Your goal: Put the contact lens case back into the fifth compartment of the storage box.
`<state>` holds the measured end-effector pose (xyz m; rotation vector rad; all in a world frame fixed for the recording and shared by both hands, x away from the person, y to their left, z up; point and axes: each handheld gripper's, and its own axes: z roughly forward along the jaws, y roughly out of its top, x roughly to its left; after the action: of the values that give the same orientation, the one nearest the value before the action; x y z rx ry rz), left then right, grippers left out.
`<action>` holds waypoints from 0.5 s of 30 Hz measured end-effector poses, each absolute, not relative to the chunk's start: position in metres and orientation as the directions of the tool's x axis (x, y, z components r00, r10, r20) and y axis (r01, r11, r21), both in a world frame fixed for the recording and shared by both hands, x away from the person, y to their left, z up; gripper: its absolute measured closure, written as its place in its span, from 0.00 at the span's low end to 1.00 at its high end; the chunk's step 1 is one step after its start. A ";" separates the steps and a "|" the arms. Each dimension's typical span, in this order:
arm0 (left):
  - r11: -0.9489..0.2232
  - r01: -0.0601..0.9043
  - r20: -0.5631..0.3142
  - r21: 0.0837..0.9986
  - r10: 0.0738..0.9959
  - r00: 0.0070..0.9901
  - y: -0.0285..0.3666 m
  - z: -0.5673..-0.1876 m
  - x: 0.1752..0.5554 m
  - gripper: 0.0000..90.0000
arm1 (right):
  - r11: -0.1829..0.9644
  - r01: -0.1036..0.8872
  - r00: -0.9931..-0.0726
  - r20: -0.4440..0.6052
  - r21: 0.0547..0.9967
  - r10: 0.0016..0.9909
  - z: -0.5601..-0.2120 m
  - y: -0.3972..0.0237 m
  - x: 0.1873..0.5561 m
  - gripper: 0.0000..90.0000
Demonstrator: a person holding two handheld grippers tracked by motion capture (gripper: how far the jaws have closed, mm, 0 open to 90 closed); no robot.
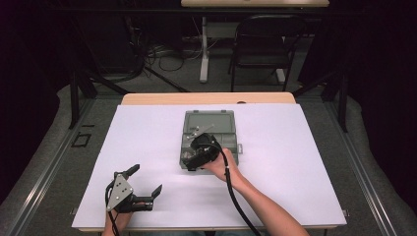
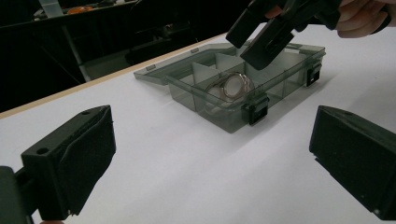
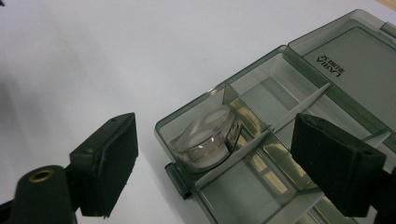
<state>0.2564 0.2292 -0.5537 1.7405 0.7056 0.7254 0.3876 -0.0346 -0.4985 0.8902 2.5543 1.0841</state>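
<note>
Nearest, at the worktop's [image 1: 147, 137] near left, the left gripper [image 1: 142, 184] rests with fingers spread, empty. Right of it, mid-worktop, the right gripper [image 1: 194, 158] hovers with fingers wide apart, holding nothing, over the open box [image 1: 209, 123], whose near-left compartment holds a clear roll [image 3: 208, 135]. A finger catching a divider might tip the light box.
</note>
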 end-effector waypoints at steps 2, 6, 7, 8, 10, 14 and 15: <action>-0.254 0.107 0.130 0.961 0.759 0.638 0.229 -0.554 0.256 0.01 | 0.551 0.430 -0.805 0.028 0.715 0.592 -0.496 -0.039 0.385 0.12; -0.251 0.109 0.126 0.962 0.760 0.638 0.230 -0.554 0.257 0.01 | 0.558 0.422 -0.814 0.029 0.714 0.580 -0.494 -0.043 0.381 0.08; -0.251 0.109 0.126 0.962 0.759 0.639 0.230 -0.554 0.256 0.01 | 0.559 0.419 -0.817 0.029 0.716 0.576 -0.493 -0.047 0.380 0.06; -0.253 0.109 0.126 0.961 0.757 0.641 0.229 -0.554 0.256 0.01 | 0.558 0.419 -0.819 0.032 0.716 0.573 -0.493 -0.049 0.378 0.06; -0.253 0.108 0.127 0.961 0.757 0.641 0.229 -0.554 0.256 0.01 | 0.557 0.415 -0.819 0.030 0.720 0.572 -0.493 -0.051 0.377 0.05; -0.251 0.108 0.126 0.962 0.757 0.641 0.229 -0.554 0.256 0.01 | 0.545 0.410 -0.825 0.043 0.732 0.563 -0.492 -0.060 0.373 0.03; -0.252 0.108 0.126 0.962 0.757 0.641 0.229 -0.554 0.256 0.01 | 0.546 0.404 -0.828 0.040 0.734 0.560 -0.492 -0.062 0.372 0.03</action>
<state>0.2562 0.2292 -0.5536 1.7405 0.7043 0.7220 0.3722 -0.0621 -0.4917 0.8153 2.5822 1.1482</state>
